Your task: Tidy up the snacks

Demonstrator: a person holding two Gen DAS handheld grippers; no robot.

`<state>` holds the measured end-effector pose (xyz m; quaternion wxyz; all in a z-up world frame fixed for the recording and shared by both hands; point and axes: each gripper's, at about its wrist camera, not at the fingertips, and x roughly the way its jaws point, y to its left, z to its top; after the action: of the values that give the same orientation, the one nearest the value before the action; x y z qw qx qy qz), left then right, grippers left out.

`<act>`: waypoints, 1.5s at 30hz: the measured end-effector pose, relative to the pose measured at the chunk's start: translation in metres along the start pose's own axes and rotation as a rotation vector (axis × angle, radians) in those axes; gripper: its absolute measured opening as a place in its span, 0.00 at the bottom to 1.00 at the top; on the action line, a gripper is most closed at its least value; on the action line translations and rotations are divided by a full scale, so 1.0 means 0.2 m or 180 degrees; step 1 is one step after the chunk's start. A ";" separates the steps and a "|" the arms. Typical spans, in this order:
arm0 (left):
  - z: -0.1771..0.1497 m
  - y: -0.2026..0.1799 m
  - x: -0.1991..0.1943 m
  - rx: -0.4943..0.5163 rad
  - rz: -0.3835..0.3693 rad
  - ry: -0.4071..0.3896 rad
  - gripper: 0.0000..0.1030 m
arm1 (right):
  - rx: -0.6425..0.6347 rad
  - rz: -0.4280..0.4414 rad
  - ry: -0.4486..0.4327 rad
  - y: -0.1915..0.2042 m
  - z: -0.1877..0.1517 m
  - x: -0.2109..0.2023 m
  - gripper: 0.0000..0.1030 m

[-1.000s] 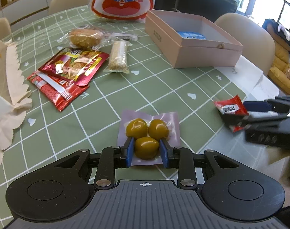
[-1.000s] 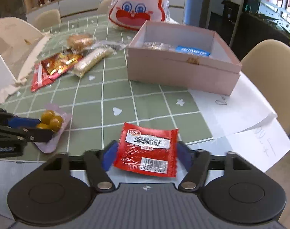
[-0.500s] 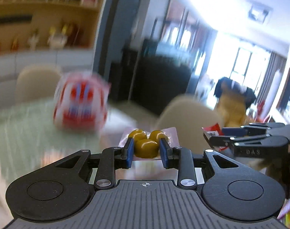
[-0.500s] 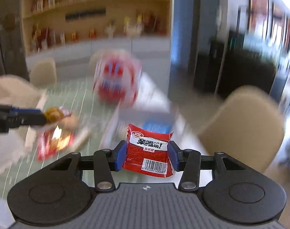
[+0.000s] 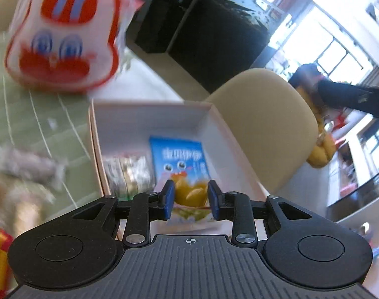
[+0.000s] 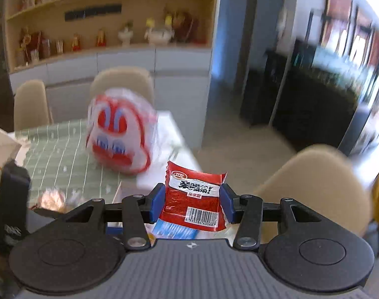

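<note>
Both tongs are carrying snacks toward the pink box (image 5: 215, 114), so the step in hand is delivery.

The left gripper (image 5: 190, 199) clamps the clear pack of yellow-green fruits (image 5: 189, 194), its jaws closing a little more on it. The box lies just beyond and below its tips, already holding a blue packet (image 5: 180, 159) and a silvery packet (image 5: 127, 172). Next it likely needs to lower over free floor in the box before letting go.

The right gripper (image 6: 190, 205) grips the red spicy-strip packet (image 6: 193, 199) upright by its side edges; it probably must tip down to the box.

Beyond lie a green checked tablecloth (image 5: 27, 124), a rabbit-faced bag (image 6: 119, 139), beige chairs (image 6: 311, 189) and a wall shelf of figurines (image 6: 102, 20).
</note>
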<state>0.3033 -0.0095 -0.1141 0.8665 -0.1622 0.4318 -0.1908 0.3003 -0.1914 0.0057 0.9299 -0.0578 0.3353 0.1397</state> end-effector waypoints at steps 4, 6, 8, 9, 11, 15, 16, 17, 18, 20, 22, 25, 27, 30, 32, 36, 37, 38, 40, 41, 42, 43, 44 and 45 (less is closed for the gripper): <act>-0.06 0.08 -0.08 -0.0235 0.0028 -0.0286 0.31 | 0.0314 0.0171 0.0525 0.00 -0.09 0.32 0.46; -0.07 0.10 -0.17 -0.0289 -0.0003 -0.0349 0.31 | 0.0336 0.0168 0.0679 0.02 -0.14 0.46 0.46; -0.14 0.11 -0.27 -0.0239 0.0095 -0.0357 0.31 | 0.0255 0.0141 0.0785 0.07 -0.19 0.57 0.47; -0.18 0.12 -0.31 -0.0249 0.0184 -0.0334 0.31 | 0.0190 0.0142 0.0848 0.08 -0.22 0.60 0.51; -0.25 0.15 -0.39 -0.0352 0.0283 -0.0269 0.31 | 0.0046 0.0125 0.0991 0.13 -0.25 0.68 0.56; -0.40 0.28 -0.56 -0.0522 0.0451 -0.0395 0.31 | -0.0208 0.0000 0.0821 0.27 -0.21 0.64 0.61; -0.43 0.31 -0.61 -0.0549 0.0573 -0.0449 0.31 | -0.0280 0.0022 0.0692 0.31 -0.18 0.60 0.64; -0.46 0.35 -0.65 -0.0608 0.0707 -0.0490 0.31 | -0.0345 0.0080 0.0571 0.36 -0.15 0.57 0.68; -0.49 0.38 -0.69 -0.0708 0.0829 -0.0519 0.31 | -0.0407 0.0189 0.0491 0.42 -0.12 0.55 0.72; -0.53 0.46 -0.74 -0.0977 0.0982 -0.0539 0.31 | -0.0466 0.0435 0.0474 0.54 -0.06 0.54 0.74; -0.57 0.52 -0.78 -0.1161 0.1055 -0.0551 0.30 | -0.0401 0.0654 0.0540 0.63 -0.01 0.57 0.74; -0.64 0.55 -0.83 -0.1279 0.1068 -0.0551 0.30 | -0.0350 0.0826 0.0641 0.75 0.03 0.63 0.74; -0.69 0.55 -0.86 -0.1331 0.1036 -0.0555 0.30 | -0.0419 0.0974 0.0579 0.84 0.03 0.65 0.74; -0.71 0.54 -0.87 -0.1407 0.1013 -0.0560 0.30 | -0.0551 0.1317 0.0609 0.98 0.02 0.68 0.74; -0.74 0.55 -0.88 -0.1455 0.1012 -0.0555 0.30 | -0.0660 0.1506 0.0658 1.09 0.00 0.70 0.75; -0.77 0.54 -0.89 -0.1460 0.0998 -0.0549 0.30 | -0.0825 0.1395 0.0740 1.27 -0.05 0.81 0.75; -0.78 0.54 -0.89 -0.1455 0.0995 -0.0547 0.30 | -0.0847 0.1369 0.0775 1.29 -0.06 0.84 0.75; -0.78 0.53 -0.90 -0.1444 0.0993 -0.0546 0.30 | -0.0866 0.1351 0.0830 1.31 -0.07 0.87 0.75; -0.80 0.53 -0.90 -0.1397 0.0985 -0.0544 0.30 | -0.0802 0.1409 0.0915 1.30 -0.10 0.89 0.74; -0.80 0.52 -0.91 -0.1366 0.0976 -0.0546 0.30 | -0.0749 0.1443 0.0915 1.28 -0.11 0.88 0.69; -0.81 0.52 -0.91 -0.1341 0.0969 -0.0551 0.30 | -0.0724 0.1471 0.0913 1.26 -0.11 0.86 0.58; -0.81 0.53 -0.92 -0.1319 0.0967 -0.0556 0.30 | -0.0730 0.1514 0.0920 1.24 -0.12 0.82 0.53; -0.82 0.53 -0.92 -0.1305 0.0970 -0.0559 0.30 | -0.0755 0.1540 0.0908 1.22 -0.13 0.78 0.51; -0.81 0.54 -0.93 -0.1303 0.0976 -0.0557 0.30 | -0.0773 0.1564 0.0849 1.18 -0.15 0.71 0.50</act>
<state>0.0894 0.1536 -0.1288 0.8685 -0.2826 0.4044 0.0487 0.3162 0.0602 -0.1104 0.8023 -0.1034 0.4393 0.3907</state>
